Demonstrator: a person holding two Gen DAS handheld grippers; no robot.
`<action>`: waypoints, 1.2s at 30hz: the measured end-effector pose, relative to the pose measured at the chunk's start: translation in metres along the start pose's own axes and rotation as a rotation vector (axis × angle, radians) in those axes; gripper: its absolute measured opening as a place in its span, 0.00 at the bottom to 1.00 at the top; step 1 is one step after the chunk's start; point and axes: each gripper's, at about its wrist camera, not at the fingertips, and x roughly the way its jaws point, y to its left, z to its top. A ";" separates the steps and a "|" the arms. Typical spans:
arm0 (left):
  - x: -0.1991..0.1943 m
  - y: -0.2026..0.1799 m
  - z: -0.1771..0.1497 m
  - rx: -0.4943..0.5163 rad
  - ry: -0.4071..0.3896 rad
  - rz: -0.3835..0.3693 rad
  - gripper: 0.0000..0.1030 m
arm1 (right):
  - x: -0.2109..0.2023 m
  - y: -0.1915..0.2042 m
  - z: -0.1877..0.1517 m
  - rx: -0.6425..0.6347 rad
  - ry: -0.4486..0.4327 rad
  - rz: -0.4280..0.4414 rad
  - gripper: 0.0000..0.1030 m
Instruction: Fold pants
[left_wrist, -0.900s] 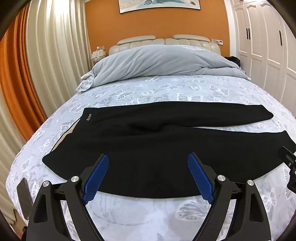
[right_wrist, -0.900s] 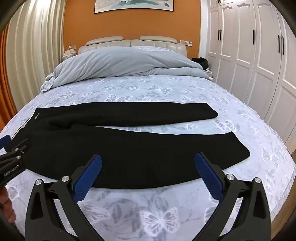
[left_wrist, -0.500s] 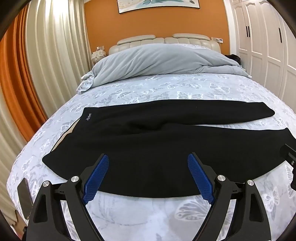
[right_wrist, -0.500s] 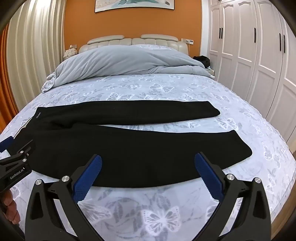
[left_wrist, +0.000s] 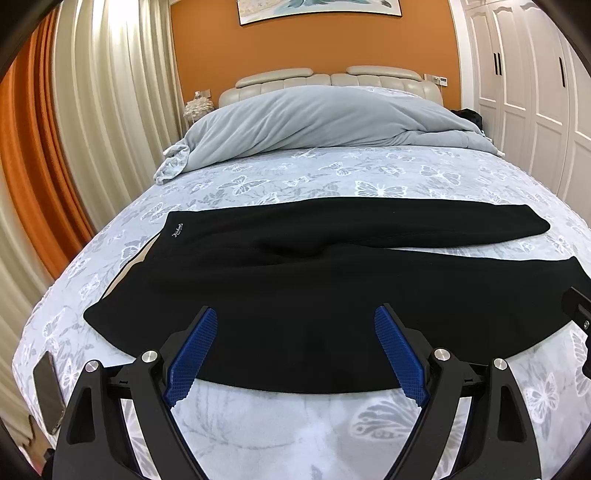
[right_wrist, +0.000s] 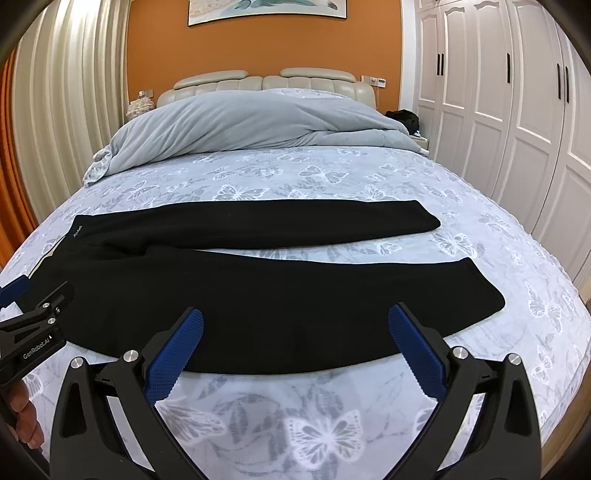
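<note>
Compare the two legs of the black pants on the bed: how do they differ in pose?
The far leg lies nearer the pillows, its cuff stopping shorter on the right. The near leg lies by the bed's front edge, its cuff reaching further right. Both lie flat, spread apart, unfolded.

Your left gripper (left_wrist: 295, 350) hovers over the near edge of the bed (left_wrist: 332, 435), its blue-padded jaws spread wide with nothing between them. Just beyond its fingertips the black pants (left_wrist: 295, 280) lie flat across the butterfly-print sheet, waistband toward the bed's left edge, both legs running toward the right edge. The far leg lies straight; the near leg curves along the near edge, with a strip of sheet showing between them. A grey duvet (left_wrist: 317, 118) is heaped at the headboard end. A dark phone (left_wrist: 48, 391) lies at the near left corner. Part of your right gripper (left_wrist: 580, 314) shows at the right.
</note>
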 end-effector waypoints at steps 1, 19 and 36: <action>0.000 0.000 0.000 0.000 0.000 -0.001 0.82 | 0.000 0.000 0.000 0.000 0.000 -0.001 0.96; 0.000 0.000 -0.001 -0.001 -0.005 0.002 0.82 | 0.000 -0.001 0.001 -0.001 0.000 -0.002 0.96; 0.000 0.001 -0.001 -0.003 -0.005 0.003 0.82 | 0.000 -0.002 0.001 0.002 -0.003 -0.001 0.96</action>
